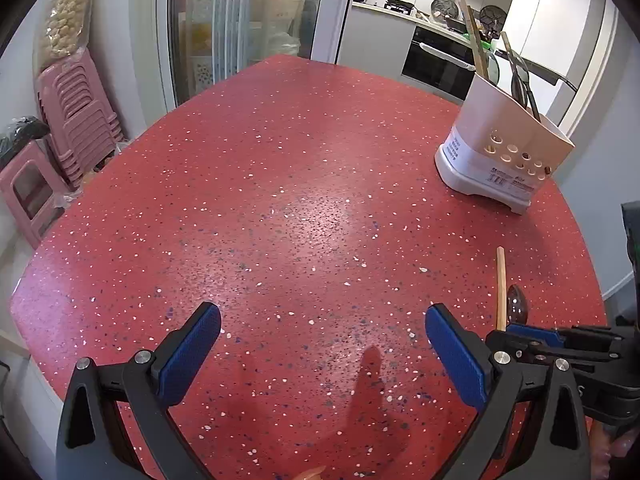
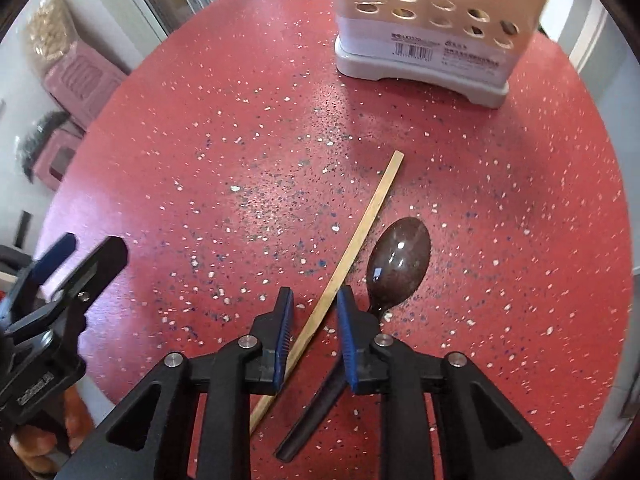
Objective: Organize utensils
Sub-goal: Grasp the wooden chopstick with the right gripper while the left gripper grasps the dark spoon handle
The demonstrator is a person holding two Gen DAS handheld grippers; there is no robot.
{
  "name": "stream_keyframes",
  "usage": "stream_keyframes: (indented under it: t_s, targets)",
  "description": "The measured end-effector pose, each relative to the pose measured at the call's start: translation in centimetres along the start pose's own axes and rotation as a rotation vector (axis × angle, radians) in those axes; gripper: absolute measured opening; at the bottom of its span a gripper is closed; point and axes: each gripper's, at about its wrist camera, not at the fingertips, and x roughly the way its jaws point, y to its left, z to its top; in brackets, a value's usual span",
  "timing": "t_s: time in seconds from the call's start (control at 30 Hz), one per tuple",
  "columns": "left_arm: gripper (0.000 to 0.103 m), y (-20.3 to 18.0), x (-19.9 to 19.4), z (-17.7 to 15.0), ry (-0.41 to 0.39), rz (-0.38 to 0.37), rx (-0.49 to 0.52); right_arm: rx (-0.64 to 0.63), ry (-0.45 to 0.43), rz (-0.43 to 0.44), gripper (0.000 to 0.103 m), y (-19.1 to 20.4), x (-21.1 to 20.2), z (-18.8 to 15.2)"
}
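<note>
Table (image 2: 200, 140) red, white-speckled; spoon (image 2: 400, 260) glossy brown; chopstick (image 2: 360, 236) pale wood; holder (image 2: 420, 52) white; stools (image 1: 76, 120) pink.

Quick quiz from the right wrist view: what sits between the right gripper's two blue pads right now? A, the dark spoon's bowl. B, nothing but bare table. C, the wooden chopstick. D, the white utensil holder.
C: the wooden chopstick runs diagonally through the gap of the right gripper, whose jaws stand apart around it, while the dark spoon lies just outside the right-hand pad and the utensil holder stands farther up the table.
</note>
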Motion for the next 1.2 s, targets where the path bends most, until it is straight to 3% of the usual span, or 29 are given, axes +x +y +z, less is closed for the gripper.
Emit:
stream_keyframes:
  t_s: [0.03,0.17,0.23,0.4,0.63,0.73,0.87,1.07,1.2]
  targets:
    - [0.103,0.0,0.0,0.0,-0.001,0.003,0.003,-0.009,0.004,-0.022,0.015,0.5,0.2,0.2]
    - [0.103,0.0,-0.2,0.1,-0.004,0.007,0.016,-0.025,0.004,-0.043,0.013,1.0,0.3,0.2]
    - [0.103,-0.1,-0.2,0.1,0.000,0.016,0.021,-0.020,-0.008,-0.024,0.007,0.5,0.2,0.0]
    - [0.103,-1.9,0.5,-0.1,0.038,0.000,0.085,0.017,-0.043,0.083,0.006,-2.5,-0.8,-1.6]
    - [0.103,-7.2,1.3,-1.0,0.133,-0.153,0.211,0.049,-0.129,0.104,0.006,-5.8,-3.8,-3.1]
    - [0.103,-10.3,1.4,-1.5,0.152,-0.187,0.268,0.091,-0.150,0.117,0.006,-7.9,-4.7,-3.4]
    - [0.103,-13.7,2.1,-1.8,0.201,-0.218,0.268,0.143,-0.169,0.119,0.006,-11.0,-5.7,-3.7]
    - [0.099,-16.5,4.0,-1.9,0.283,-0.151,0.161,0.204,-0.186,0.132,0.006,-14.3,-6.3,-4.4]
    - [0.097,-18.8,4.4,-1.9,0.301,-0.055,0.177,0.226,-0.201,0.154,0.006,-16.1,-6.7,-5.2]
